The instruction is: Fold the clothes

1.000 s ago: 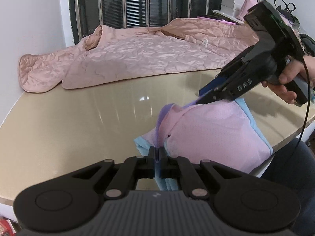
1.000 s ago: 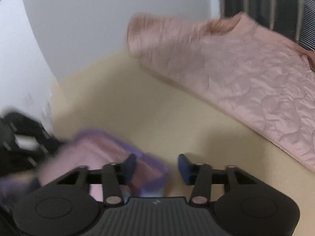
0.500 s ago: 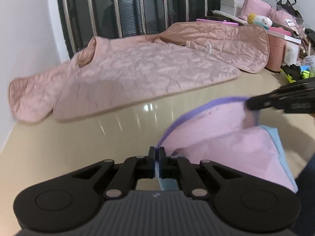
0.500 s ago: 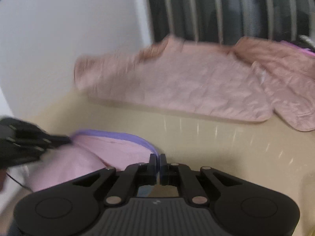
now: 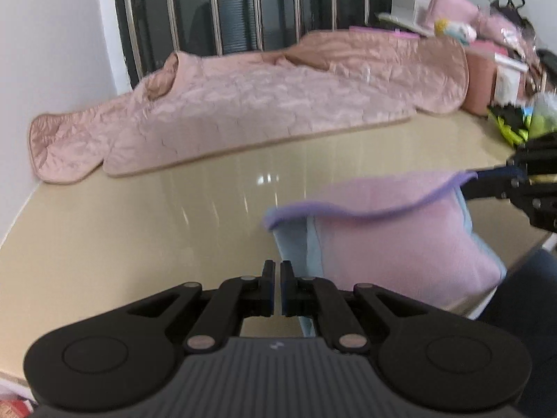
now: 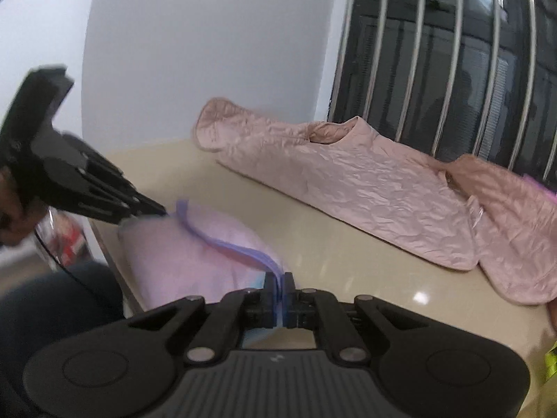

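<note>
Both wrist cameras look low and close across the table (image 5: 146,230), sharing the quilted jacket (image 6: 365,188).

Garment (image 5: 400,244) at table (image 5: 139,230) front edge; quilted jacket (image 5: 264,111) behind, along window bars (image 5: 243,7).

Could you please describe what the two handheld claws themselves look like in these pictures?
Both are matte black plastic. The left claw and right claw each have two linkage arms with silvery pivot pins, round discs at either side, a grey ribbed body with a small white logo, and blue-lined inner finger faces.
</note>
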Tool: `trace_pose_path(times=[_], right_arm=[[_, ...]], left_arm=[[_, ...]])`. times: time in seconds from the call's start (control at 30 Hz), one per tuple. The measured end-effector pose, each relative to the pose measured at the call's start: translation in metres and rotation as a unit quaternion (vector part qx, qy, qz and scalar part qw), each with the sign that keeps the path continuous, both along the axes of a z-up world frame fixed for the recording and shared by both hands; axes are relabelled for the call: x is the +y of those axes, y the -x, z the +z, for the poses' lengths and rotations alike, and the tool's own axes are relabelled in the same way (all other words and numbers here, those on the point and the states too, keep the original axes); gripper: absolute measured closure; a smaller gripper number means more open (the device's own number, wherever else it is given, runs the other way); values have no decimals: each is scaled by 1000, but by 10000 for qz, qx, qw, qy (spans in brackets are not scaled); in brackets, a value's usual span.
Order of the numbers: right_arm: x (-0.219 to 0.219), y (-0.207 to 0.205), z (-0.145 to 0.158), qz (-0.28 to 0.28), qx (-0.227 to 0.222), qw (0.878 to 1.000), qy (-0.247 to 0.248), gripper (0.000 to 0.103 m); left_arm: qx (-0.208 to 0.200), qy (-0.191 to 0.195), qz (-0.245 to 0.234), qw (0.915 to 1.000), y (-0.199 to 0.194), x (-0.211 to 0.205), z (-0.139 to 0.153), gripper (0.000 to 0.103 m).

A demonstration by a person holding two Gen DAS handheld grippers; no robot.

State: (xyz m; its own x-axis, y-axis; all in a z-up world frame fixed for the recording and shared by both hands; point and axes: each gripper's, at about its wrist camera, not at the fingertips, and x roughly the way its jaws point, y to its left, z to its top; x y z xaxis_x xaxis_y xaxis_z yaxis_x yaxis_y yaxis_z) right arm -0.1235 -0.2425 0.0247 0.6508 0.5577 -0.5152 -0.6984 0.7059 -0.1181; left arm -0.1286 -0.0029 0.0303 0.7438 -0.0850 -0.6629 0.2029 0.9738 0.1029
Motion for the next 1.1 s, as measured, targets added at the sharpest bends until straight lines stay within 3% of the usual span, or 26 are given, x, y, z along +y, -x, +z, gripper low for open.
trace_pose_path(times=[0.07,0.13,0.2,0.27,0.3,0.4,0.5,0.63,0.7,0.8,0.9,1.0,1.1], right_arm=[[3,1,-4,23,-21,9999,130,101],[7,3,-8,41,-116,9995,291,100],[4,6,-13,19,-147,9992,382,100],[0,1,-17,-93,-32,9994,327,100],[-2,-2,-19,-158,28,9994,291,100],[-7,-8,-22,-348,158,9991,210,100],[-18,0,-14,-391,287,9988,87,84],[-41,9,10,-588,492,9940,-774,80],[-42,3,20,-790,747,9844,-1386,79],[-21,-13,19,-740,1252,9704,-1928,80],[8,-18,-5,-787,1554,9749,-1386,83],[17,-12,-23,-876,1397,9794,-1171,86],[20,-11,-22,-942,1340,9804,-1097,85]], left_arm=[[42,26,33,10000,1,2,2,100],[-24,356,47,9994,2,9,16,97],[-173,836,-47,9963,3,16,33,88],[-266,1229,-235,9918,-1,14,48,71],[-246,1358,-324,9899,-7,8,50,71],[137,1437,-408,9887,-27,-11,38,72],[574,1277,-393,9894,-34,-23,18,74],[634,1541,-371,9853,-25,-13,8,74],[619,1561,-341,9852,-24,-11,5,73],[601,1532,-315,9859,-25,-12,4,72],[599,1572,-216,9855,-27,-10,9,70],[697,1820,186,9806,-27,6,17,67],[785,1835,428,9789,-29,9,17,54]])
